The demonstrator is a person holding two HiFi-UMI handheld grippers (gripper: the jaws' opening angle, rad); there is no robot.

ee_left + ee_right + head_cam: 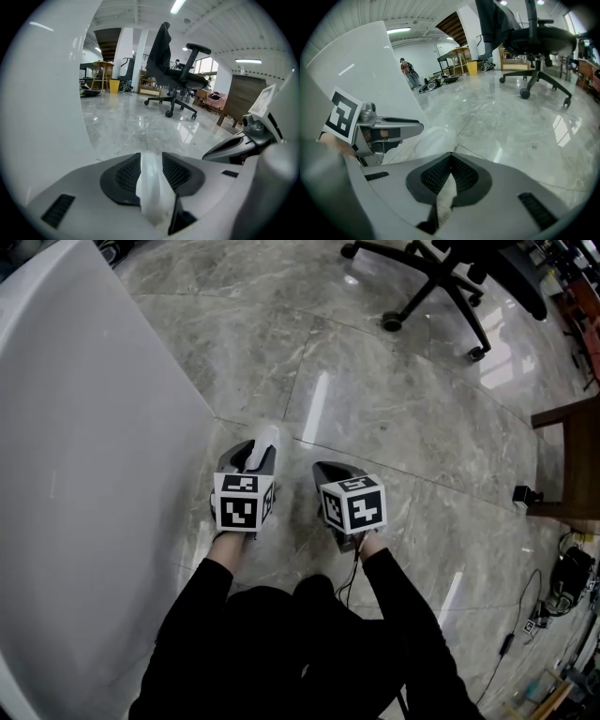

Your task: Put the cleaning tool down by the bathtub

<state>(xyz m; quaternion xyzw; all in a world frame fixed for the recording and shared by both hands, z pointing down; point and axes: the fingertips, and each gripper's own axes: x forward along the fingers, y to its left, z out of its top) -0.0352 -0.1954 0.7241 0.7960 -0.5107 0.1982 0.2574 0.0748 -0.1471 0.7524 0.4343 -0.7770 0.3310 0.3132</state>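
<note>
White cleaning tool [266, 440]: on the floor [403, 418] just beside the bathtub [84, 474]. Long axis runs forward between the left gripper's [251, 456] parted jaws, apparently unclamped. Right gripper [328, 470]: jaws together, empty, farther off.

We log an open lab or workshop hall, not a home: polished marble floor [394, 409], a white bathtub [84, 474] standing on it, office chair [441, 277], cables [525, 615] at the edge, workbenches [104, 70] behind, strip lights [178, 5] overhead.
</note>
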